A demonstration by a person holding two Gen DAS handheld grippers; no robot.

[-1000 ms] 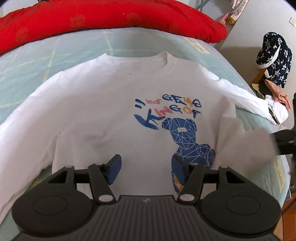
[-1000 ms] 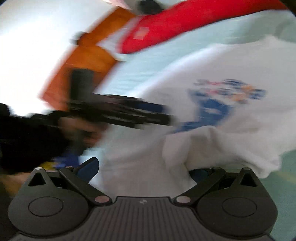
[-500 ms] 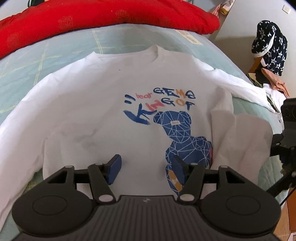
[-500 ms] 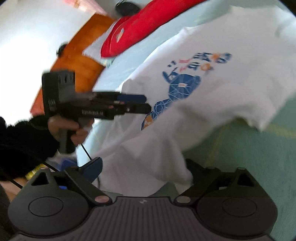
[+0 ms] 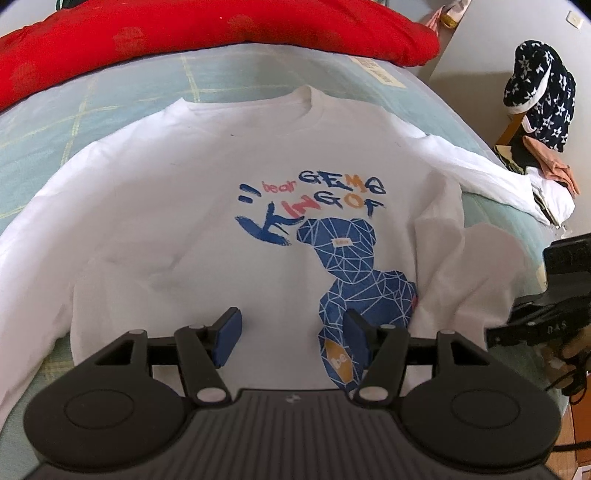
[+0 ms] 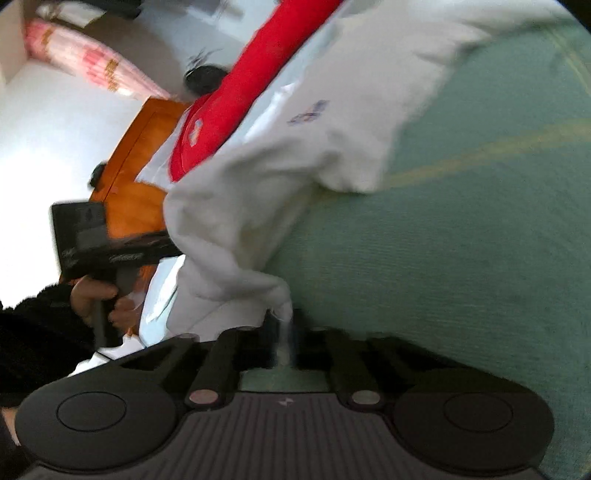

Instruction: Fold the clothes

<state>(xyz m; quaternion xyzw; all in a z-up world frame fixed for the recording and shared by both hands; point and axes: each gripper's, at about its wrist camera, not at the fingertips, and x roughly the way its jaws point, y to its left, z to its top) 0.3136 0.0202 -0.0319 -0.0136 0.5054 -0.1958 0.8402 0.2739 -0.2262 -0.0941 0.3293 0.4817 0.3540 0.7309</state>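
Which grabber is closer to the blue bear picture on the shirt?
Left. The left gripper hovers open right over the blue bear; the right gripper pinches the shirt's edge off to the side.

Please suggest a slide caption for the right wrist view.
Right gripper shut on a pinch of white sweatshirt over the green bedsheet.

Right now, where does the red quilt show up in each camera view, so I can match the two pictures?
Left wrist view: the red quilt runs across the top, beyond the collar of the white sweatshirt.
Right wrist view: the red quilt is a diagonal band, upper centre to left of middle.
Shared landmark: the sweatshirt's blue print, small and blurred in the right wrist view.
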